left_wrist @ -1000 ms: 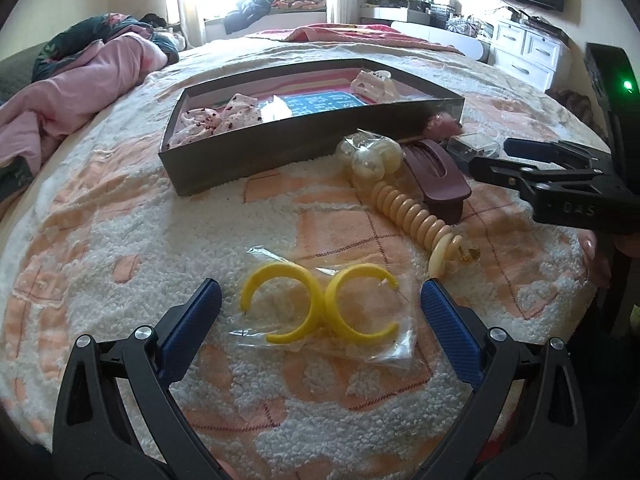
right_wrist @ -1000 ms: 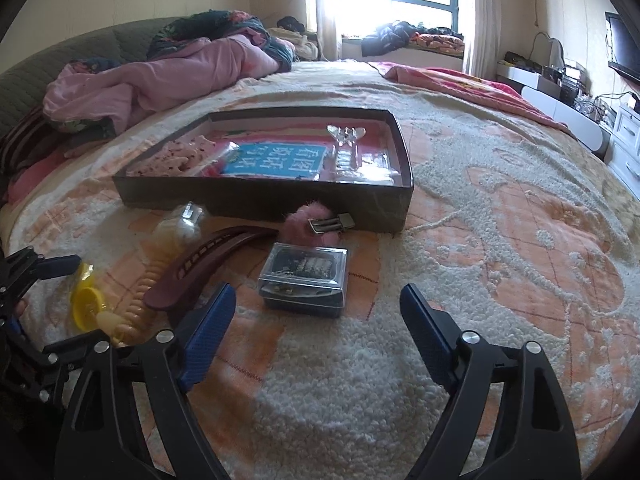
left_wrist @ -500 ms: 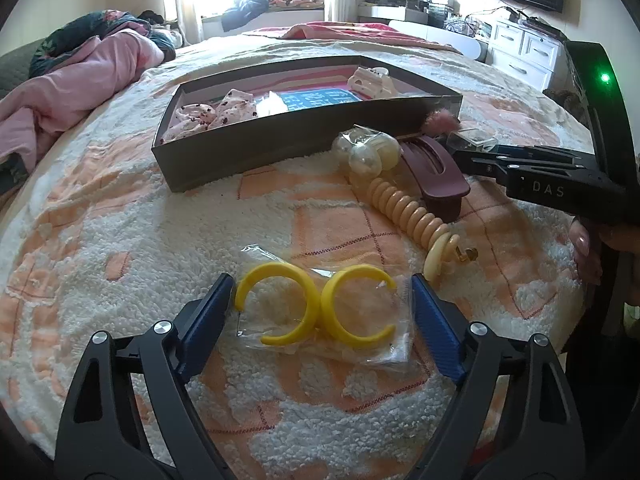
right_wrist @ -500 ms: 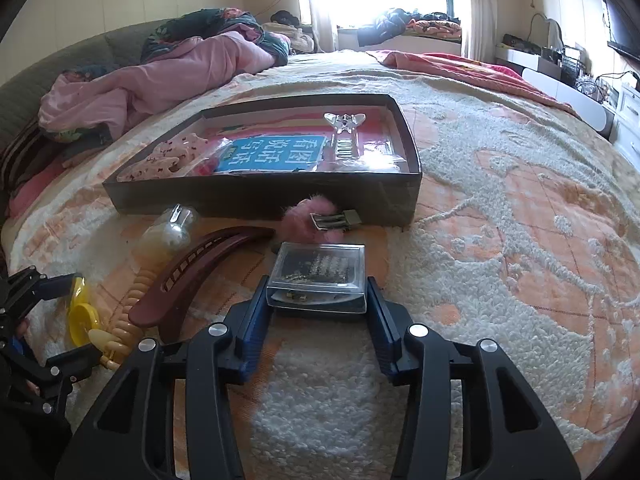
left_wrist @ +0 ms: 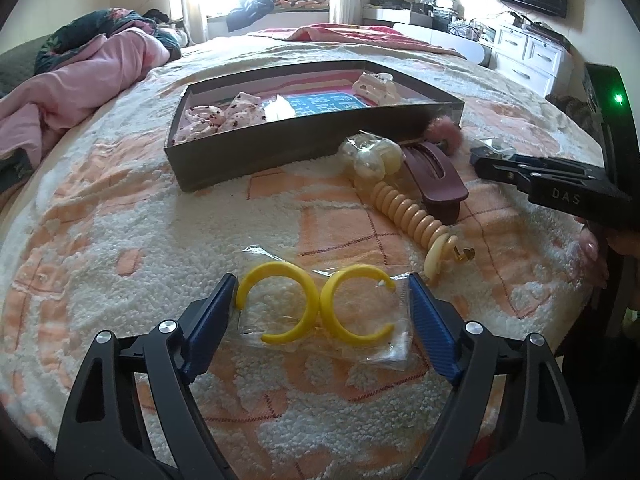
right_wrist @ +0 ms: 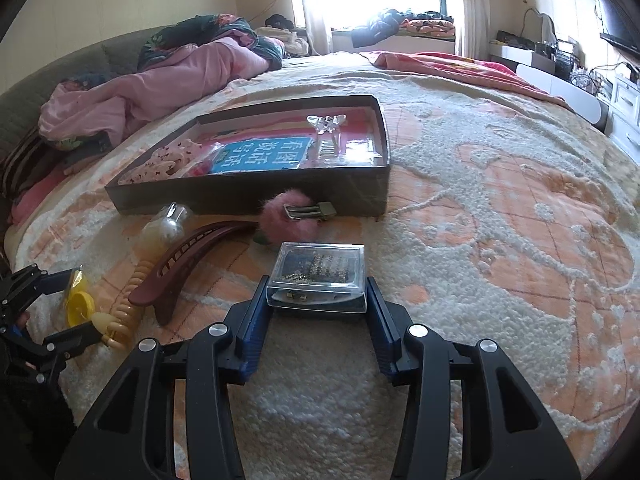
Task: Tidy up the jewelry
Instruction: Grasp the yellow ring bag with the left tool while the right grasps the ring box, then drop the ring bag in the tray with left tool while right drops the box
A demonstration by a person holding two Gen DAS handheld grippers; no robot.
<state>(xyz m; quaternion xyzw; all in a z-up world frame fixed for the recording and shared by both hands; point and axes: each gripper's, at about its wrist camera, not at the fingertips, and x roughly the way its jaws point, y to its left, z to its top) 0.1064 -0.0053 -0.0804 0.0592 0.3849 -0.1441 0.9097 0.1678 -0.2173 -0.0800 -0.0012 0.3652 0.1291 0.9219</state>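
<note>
Yellow hoops [left_wrist: 316, 306] lie side by side, row running left-right, between the half-open left claw [left_wrist: 320, 316]; right claw [right_wrist: 316, 312] grips a clear case [right_wrist: 318, 280].

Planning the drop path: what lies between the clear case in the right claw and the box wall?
In the right wrist view, the pink pompom clip lies between the clear case and the box; nothing else.
</note>
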